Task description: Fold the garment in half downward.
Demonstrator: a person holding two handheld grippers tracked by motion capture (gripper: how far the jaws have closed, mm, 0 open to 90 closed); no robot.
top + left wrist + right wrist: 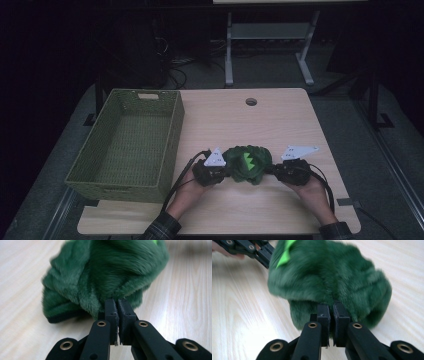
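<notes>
On the light wooden table (280, 120), your left gripper (117, 305) and right gripper (333, 309) each pinch the fluffy dark-green plush garment (247, 164). Beside it stands a green woven basket (172, 132). You'll find no readable writing.

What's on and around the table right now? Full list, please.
plush: one, dark green fur with bright green spikes, near the table's front middle, held from both sides
basket: one, green woven, left side of the table, nothing visible inside
table: one, light wood, with a round hole near its far edge
desk frame: one, grey, on the floor behind the table
left gripper: one, black, jaws shut on the plush's left edge
right gripper: one, black, jaws shut on the plush's right edge
hands: two, one behind each gripper, plaid sleeves at the bottom edge
</notes>
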